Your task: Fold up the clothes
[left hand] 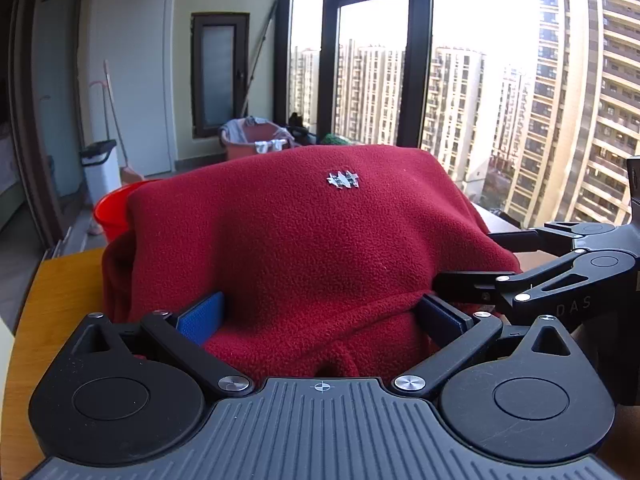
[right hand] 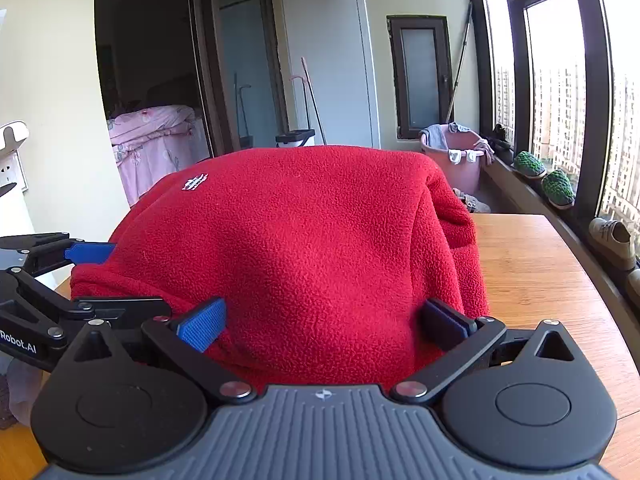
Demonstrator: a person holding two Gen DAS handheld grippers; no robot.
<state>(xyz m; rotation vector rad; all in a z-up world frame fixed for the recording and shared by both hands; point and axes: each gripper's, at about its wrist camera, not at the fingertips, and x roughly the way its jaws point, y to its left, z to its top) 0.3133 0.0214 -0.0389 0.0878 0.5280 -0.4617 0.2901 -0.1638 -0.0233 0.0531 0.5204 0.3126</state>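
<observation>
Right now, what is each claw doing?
Left claw: open, red fleece between its fingers, not gripped.
Right claw: open around the same fleece.

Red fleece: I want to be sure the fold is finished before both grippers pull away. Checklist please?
1. Left gripper open: ok, jaws wide, pads not pinching.
2. Right gripper open: ok, jaws spread.
3. Red fleece resting on the wooden table: ok.
4. Cloth clear of the pads: not ok, fleece bulges between both pairs.
5. Edges squared: cannot tell, far side hidden.
</observation>
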